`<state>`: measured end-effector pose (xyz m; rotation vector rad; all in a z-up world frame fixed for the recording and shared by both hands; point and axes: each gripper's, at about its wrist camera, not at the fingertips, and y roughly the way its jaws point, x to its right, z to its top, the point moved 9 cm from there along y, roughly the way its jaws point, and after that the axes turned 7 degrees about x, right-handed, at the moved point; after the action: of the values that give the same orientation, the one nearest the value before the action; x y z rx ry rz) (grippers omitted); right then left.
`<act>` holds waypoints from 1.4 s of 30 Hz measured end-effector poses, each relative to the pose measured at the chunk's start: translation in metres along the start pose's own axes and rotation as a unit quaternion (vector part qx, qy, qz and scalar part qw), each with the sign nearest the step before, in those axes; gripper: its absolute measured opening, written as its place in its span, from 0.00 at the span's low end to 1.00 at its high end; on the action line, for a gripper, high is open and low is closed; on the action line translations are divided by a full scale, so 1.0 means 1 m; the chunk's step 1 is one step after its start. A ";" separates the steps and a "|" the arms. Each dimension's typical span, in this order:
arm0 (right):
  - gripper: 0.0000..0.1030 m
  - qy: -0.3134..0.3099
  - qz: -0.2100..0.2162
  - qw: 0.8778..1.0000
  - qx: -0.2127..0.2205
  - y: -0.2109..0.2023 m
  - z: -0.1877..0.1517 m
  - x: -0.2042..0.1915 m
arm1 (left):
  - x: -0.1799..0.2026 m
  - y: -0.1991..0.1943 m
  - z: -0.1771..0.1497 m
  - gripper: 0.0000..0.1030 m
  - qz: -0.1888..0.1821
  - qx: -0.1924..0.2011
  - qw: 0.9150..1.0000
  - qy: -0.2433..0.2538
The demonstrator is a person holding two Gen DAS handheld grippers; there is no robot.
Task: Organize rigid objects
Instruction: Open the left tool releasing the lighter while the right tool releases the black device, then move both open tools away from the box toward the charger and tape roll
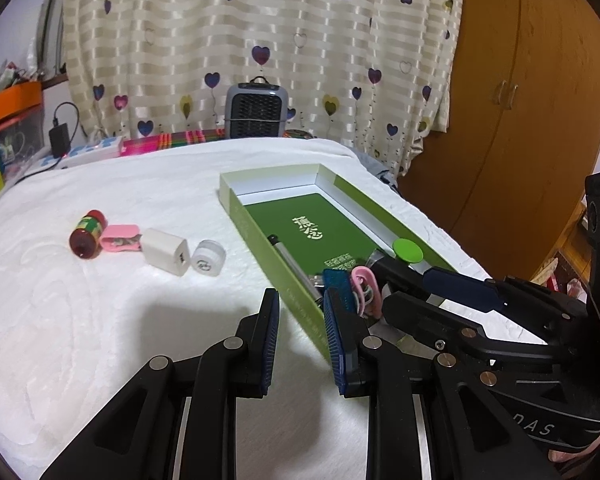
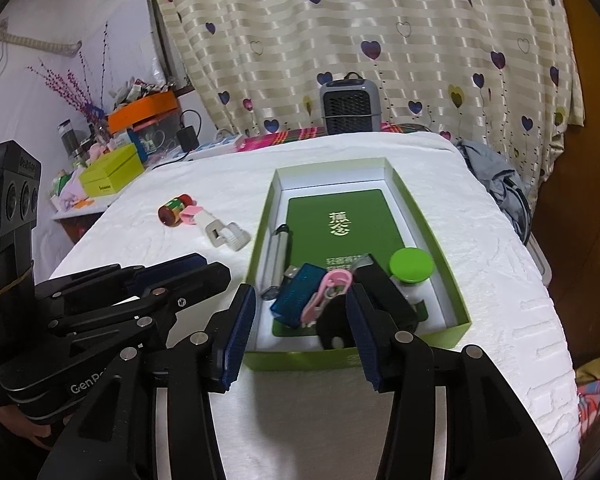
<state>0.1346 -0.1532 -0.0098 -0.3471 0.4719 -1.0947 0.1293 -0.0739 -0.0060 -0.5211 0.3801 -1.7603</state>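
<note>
Right gripper [image 2: 302, 334] gapes wide and holds nothing, a pink clip [image 2: 327, 290] at 12 o'clock in the box [image 2: 440, 240]. Left gripper [image 1: 302, 338] is near-closed, empty.

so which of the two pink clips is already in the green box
The pink clip beside the blue case, at the box's near end. The other clip lies outside on the white cloth, between a red bottle and white charger.
</note>
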 end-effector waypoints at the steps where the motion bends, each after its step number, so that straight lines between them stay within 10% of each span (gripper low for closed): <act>1: 0.47 -0.004 0.000 1.000 0.000 -0.001 0.000 -0.003 | -0.001 -0.002 0.000 0.21 0.001 0.000 1.000 0.000; 42: 0.47 -0.047 0.027 0.998 -0.013 -0.001 -0.008 -0.068 | -0.060 -0.043 -0.022 0.21 0.043 0.002 0.998 -0.035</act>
<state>0.1041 -0.0921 -0.0032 -0.4043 0.4101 -1.0157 0.0942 -0.0051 -0.0111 -0.5533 0.3446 -1.6555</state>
